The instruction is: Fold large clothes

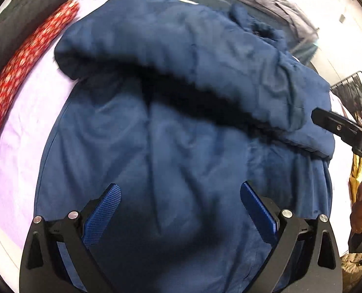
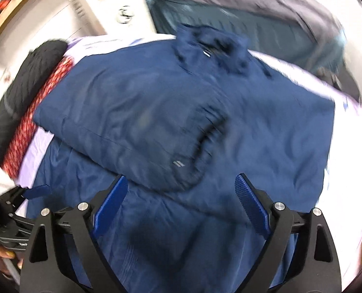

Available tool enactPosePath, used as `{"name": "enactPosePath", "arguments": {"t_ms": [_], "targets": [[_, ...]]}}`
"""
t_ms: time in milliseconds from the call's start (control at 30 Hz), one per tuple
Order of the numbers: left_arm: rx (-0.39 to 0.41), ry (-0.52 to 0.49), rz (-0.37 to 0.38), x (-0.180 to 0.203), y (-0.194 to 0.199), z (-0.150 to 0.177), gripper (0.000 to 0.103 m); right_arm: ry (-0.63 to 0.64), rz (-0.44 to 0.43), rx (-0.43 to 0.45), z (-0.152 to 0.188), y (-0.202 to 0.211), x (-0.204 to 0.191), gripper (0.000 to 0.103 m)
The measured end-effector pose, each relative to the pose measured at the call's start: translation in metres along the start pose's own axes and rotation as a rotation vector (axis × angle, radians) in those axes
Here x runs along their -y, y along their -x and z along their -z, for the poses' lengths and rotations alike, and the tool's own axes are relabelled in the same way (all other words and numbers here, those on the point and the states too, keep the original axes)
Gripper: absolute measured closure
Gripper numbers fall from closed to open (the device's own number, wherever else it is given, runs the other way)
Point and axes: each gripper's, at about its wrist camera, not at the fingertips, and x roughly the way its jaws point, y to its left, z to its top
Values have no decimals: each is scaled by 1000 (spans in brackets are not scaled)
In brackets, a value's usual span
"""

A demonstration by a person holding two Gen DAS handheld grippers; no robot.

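Observation:
A large navy blue jacket [image 1: 181, 134] lies spread on a lilac sheet [image 1: 22, 146]. One sleeve [image 1: 193, 48] is folded across its body. My left gripper [image 1: 180, 186] hangs over the jacket's lower part, open, with nothing between its blue pads. A black finger of my right gripper [image 1: 337, 127] pokes in at the right edge, beside the sleeve end. In the right wrist view the jacket [image 2: 266, 134] shows its collar [image 2: 212, 46] at the far side and the sleeve's cuff [image 2: 205, 131] on the chest. My right gripper [image 2: 181, 178] is open above the fabric and holds nothing. The left gripper [image 2: 34, 191] shows at the left edge.
A red patterned cloth [image 1: 22, 73] and a black garment [image 2: 27, 78] lie along the jacket's left side. Grey and teal clothes [image 2: 254, 12] are heaped behind the collar. A dark wire basket [image 1: 352, 90] stands at the right. A person's hand [image 1: 359, 210] grips the right tool.

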Motion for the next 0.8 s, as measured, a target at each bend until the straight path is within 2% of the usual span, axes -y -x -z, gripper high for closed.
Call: {"name": "enactPosePath", "arguments": {"t_ms": [100, 167, 200, 233, 267, 333, 600, 733, 800], "targets": [[-8, 24, 2, -6, 0, 5, 6, 155, 43, 8, -4, -15, -25, 14], [-14, 19, -1, -5, 1, 9, 6, 249, 143, -62, -4, -41, -34, 14], [-16, 17, 0, -4, 1, 10, 6, 244, 180, -114, -3, -56, -30, 14], [-17, 20, 4, -4, 3, 12, 6, 194, 167, -165, -2, -69, -20, 14], [-15, 23, 7, -4, 4, 12, 6, 83, 107, -218, -2, -81, -4, 14], [-12, 26, -1, -6, 5, 16, 6, -87, 16, -250, -1, -88, 21, 11], [-35, 84, -15, -27, 2, 25, 6, 29, 82, -279, 7, -78, 8, 10], [-32, 77, -18, -30, 5, 28, 6, -4, 29, -254, 19, -50, 13, 10], [-34, 62, -19, -29, 6, 30, 6, -31, -24, -262, 29, -34, 17, 10]]}}
